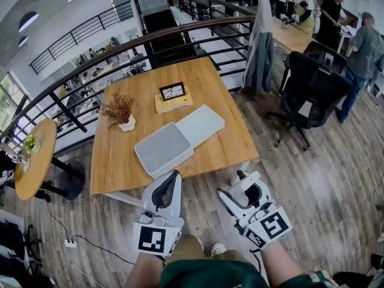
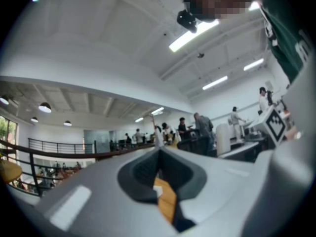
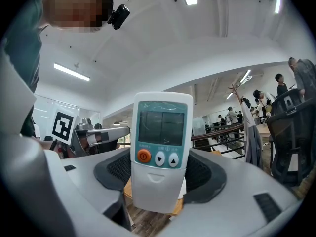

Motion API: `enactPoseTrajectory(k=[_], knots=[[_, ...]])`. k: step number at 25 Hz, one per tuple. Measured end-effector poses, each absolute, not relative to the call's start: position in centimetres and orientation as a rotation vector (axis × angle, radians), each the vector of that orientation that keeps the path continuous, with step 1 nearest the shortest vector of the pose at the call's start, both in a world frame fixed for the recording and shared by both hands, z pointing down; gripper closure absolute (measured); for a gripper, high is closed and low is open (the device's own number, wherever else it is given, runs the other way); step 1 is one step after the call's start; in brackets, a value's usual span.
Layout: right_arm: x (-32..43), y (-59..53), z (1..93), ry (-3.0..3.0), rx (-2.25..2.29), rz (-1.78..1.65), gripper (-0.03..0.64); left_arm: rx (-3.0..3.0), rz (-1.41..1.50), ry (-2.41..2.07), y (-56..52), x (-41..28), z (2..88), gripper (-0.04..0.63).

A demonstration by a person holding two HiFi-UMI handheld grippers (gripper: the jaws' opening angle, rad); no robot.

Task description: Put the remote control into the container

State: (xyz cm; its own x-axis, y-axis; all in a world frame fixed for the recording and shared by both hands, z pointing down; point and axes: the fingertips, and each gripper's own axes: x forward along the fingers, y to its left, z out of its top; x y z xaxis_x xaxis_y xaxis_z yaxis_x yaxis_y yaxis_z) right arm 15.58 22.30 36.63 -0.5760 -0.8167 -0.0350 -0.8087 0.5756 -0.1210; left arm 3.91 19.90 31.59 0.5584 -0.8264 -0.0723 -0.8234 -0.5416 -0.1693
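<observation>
A white remote control (image 3: 160,147) with a grey screen, an orange button and two arrow buttons stands upright between the jaws of my right gripper (image 3: 158,174), which is shut on it. In the head view that right gripper (image 1: 239,188) hangs in front of the wooden table's (image 1: 228,146) near edge; the remote is hard to pick out there. The shallow grey container (image 1: 163,147) lies on the table's near half, with a paler flat lid (image 1: 201,125) at its right. My left gripper (image 1: 173,179) hovers just below the container, jaws together and empty, as its own view of the left gripper (image 2: 159,154) confirms.
A dried plant in a white pot (image 1: 119,111) and a picture frame on a yellow book (image 1: 173,95) sit further back. A black railing (image 1: 180,38) runs behind the table. A black office chair (image 1: 312,89) stands right, a round side table (image 1: 33,158) left. People work at the back right.
</observation>
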Motion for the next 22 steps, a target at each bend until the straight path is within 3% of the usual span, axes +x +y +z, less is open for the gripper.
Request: enactPoseTrajectory(k=[22], knots=[[15.6,20.7,35.8,2.709,-1.439,-0.051,0.313,-2.566,0.097,1.379,17.2,2.9,29.8,0.597]])
